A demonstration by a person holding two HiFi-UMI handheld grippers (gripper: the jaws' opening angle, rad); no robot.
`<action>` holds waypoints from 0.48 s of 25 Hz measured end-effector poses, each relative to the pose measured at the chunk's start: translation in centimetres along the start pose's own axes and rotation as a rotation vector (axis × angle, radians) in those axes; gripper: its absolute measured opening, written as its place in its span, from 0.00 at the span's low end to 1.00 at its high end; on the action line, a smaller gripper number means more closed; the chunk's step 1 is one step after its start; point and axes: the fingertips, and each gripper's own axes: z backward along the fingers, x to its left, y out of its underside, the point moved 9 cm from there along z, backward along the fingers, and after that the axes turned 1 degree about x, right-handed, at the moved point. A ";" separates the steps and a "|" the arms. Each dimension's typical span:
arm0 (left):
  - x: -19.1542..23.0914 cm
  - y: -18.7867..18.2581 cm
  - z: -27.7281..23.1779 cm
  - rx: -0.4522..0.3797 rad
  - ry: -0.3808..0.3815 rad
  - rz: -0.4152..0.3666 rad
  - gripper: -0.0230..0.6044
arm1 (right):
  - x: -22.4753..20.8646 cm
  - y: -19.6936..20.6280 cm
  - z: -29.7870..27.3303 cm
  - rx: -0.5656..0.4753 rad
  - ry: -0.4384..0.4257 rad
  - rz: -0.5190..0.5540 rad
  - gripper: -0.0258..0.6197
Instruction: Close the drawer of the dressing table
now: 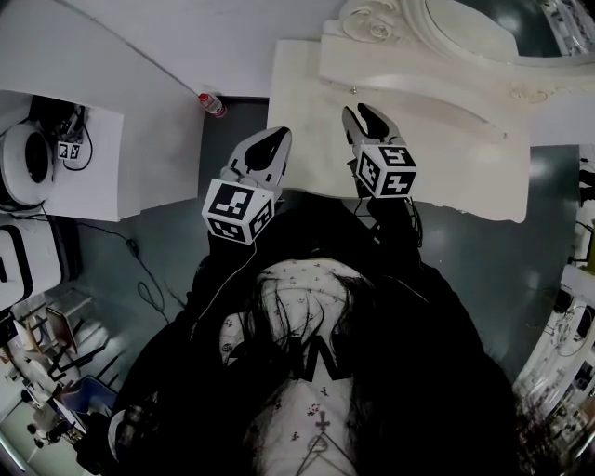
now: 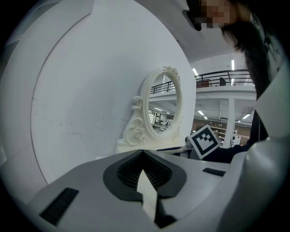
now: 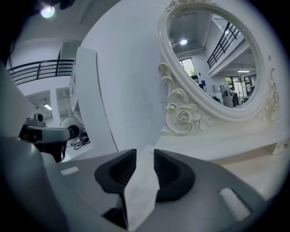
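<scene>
Framing the mirror [image 3: 213,59], right gripper view shows right gripper [image 3: 142,155] parted.

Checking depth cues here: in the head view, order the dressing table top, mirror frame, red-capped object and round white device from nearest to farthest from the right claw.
From the right claw:
1. dressing table top, directly beneath it.
2. mirror frame, just beyond, at the back.
3. red-capped object, off to its left.
4. round white device, far left edge.
</scene>
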 end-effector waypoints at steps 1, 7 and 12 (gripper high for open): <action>-0.1 0.2 0.4 0.000 0.003 -0.001 0.04 | 0.6 -0.1 0.5 -0.009 -0.003 0.004 0.24; -0.6 1.1 3.5 -0.005 0.022 -0.007 0.04 | 4.8 0.0 3.7 -0.063 -0.024 0.008 0.20; -1.7 2.3 6.1 0.000 0.058 -0.016 0.04 | 8.3 0.9 7.0 -0.105 -0.030 0.001 0.13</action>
